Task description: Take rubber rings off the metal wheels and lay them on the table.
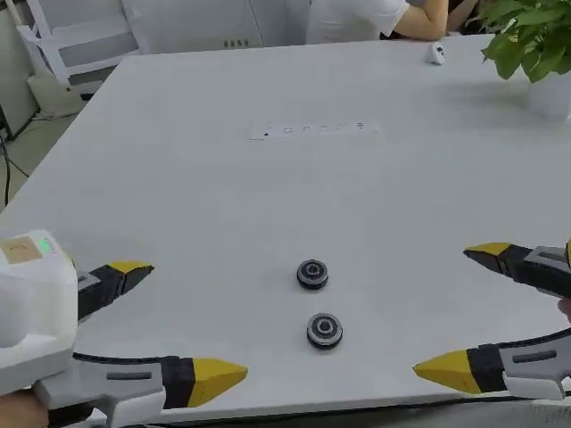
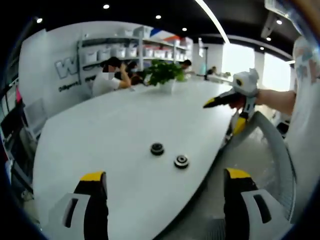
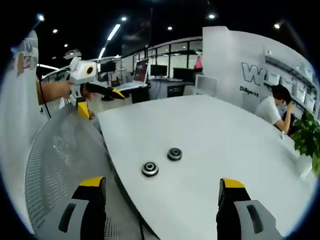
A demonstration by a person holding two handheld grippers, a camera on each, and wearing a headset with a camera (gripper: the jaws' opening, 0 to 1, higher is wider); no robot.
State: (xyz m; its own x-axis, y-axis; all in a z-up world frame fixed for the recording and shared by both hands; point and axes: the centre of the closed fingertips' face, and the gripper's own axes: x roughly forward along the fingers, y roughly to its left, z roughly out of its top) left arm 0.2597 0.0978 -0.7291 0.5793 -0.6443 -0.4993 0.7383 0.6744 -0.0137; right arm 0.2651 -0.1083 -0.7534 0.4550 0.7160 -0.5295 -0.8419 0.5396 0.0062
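The left gripper (image 1: 198, 317) has its yellow-tipped jaws spread wide with nothing between them. They enter the head view from the lower left and rise from the bottom of the left gripper view (image 2: 165, 175). The right gripper (image 1: 441, 309) is released too, its jaws parted and empty. It comes in from the lower right of the head view and shows the same gap in its own view (image 3: 161, 182). Each gripper also appears in the other's view, held off the table edge: the right one at the right of the left gripper view (image 2: 224, 115), the left one at the upper left of the right gripper view (image 3: 102, 104).

Between the two grippers, touched by neither, two metal wheels lie flat on the white table (image 1: 223, 178), near each other but apart. The near wheel (image 1: 324, 330) sits low in the centre of the head view, close to the table edge. The far wheel (image 1: 312, 274) lies just above it in the frame. Each has a pale hub inside a dark outer band, so the rubber ring (image 1: 300, 275) appears to be on its wheel.

Higher in the head view a socket strip (image 1: 312, 129) is set into the tabletop. A potted plant (image 1: 526, 40) fills the upper right corner, and a seated person (image 1: 375, 18) is at the top edge.
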